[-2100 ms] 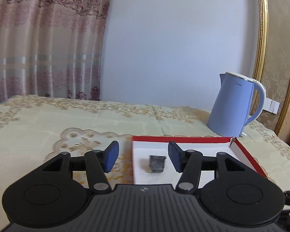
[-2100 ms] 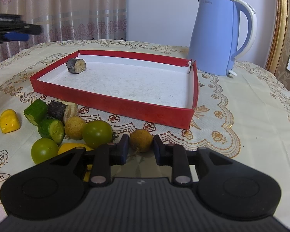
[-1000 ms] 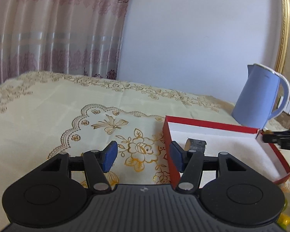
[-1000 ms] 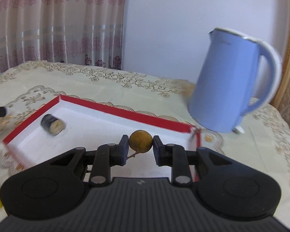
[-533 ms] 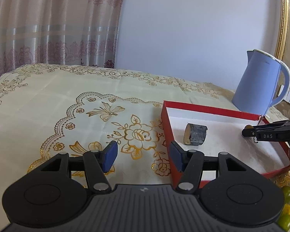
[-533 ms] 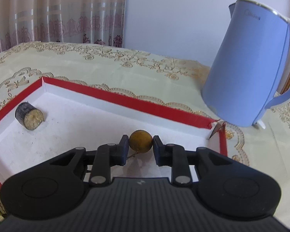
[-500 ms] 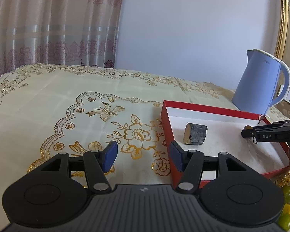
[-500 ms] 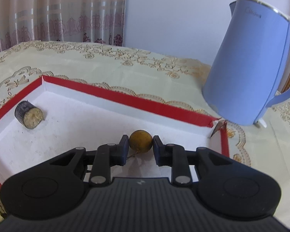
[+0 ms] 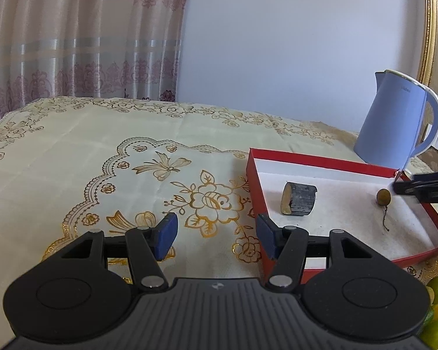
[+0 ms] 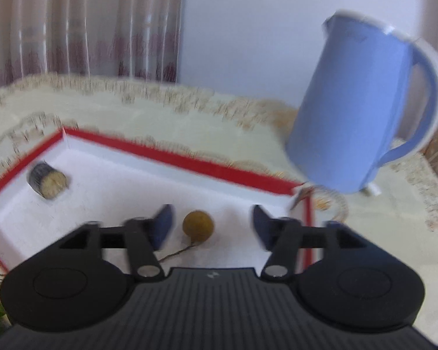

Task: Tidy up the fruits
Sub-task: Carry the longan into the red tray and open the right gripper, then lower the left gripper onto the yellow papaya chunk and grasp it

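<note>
The right gripper (image 10: 211, 229) jaws are opening: the brown fruit (image 10: 198, 226), clamped 1 second ago, lies released in the red tray (image 10: 189, 162). The left gripper (image 9: 216, 234) jaws stand part open, empty.

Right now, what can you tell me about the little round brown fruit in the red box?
The little brown fruit is round and dull golden-brown, with a thin dry stem trailing from it. It lies on the white floor of the red box, near the corner by the kettle. The right tool is opening around it, with neither pad touching.
</note>
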Demonstrator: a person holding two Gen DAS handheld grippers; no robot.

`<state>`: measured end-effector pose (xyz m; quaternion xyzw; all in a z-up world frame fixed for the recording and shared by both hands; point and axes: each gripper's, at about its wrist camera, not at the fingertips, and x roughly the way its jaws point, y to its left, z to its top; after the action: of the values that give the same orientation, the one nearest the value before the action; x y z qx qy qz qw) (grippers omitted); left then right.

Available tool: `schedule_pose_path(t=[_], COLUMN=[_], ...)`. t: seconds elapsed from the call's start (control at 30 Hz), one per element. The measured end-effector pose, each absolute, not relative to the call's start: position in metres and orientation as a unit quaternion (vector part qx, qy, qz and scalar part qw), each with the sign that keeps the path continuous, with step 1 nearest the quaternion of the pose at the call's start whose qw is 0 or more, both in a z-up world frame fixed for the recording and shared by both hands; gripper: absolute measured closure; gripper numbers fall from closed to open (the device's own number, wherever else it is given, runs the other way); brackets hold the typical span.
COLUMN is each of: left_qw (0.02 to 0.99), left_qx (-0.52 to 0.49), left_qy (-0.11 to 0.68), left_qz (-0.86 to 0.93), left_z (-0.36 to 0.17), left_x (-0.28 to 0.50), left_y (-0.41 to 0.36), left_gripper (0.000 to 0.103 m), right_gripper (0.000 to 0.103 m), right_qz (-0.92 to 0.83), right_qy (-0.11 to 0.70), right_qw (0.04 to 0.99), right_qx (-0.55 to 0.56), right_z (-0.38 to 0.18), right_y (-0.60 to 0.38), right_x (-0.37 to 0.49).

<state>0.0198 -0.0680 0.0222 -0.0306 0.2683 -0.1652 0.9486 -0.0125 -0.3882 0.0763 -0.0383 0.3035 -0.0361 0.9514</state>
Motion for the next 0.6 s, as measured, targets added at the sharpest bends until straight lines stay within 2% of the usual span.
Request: schedule_pose_path(t=[0.17,0.23,0.37,0.5,0.6], left_qw=[0.95,0.951,0.953,0.951,0.949], left_qx=[-0.029,-0.03,-0.021,-0.004,0.003], left_qy=[0.269,0.265,0.254,0.256,0.26], left_qz=[-0.158,-0.156,-0.162,-0.172,-0.177], left_z=[0.022,0.023,0.031,0.032,0.031], left_x=[0.019,0.016,0.004,-0.013,-0.029], left_y=[-0.068,-0.068,-0.071,-0.077,-0.077], left_gripper=[0.043,0.035,0.035,0.035,0.035], right_gripper=[0.013,0.013,0.013,0.019,0.02], right_qz=[0.003,0.012,0.039,0.05,0.063], right_qy=[0.252,0.252,0.284,0.316,0.329], right_qw=[0.967,0.967,0.958,0.947,0.941], right_qx=[-0.018,-0.024,-0.015,-0.036,-0.036], right_z=[0.099,0.097,0.081,0.062,0.053], right_y=[-0.382,-0.375,-0.366,-0.354,-0.349], right_x=[-0.107,-0.141,-0.182,-0.187,-0.182])
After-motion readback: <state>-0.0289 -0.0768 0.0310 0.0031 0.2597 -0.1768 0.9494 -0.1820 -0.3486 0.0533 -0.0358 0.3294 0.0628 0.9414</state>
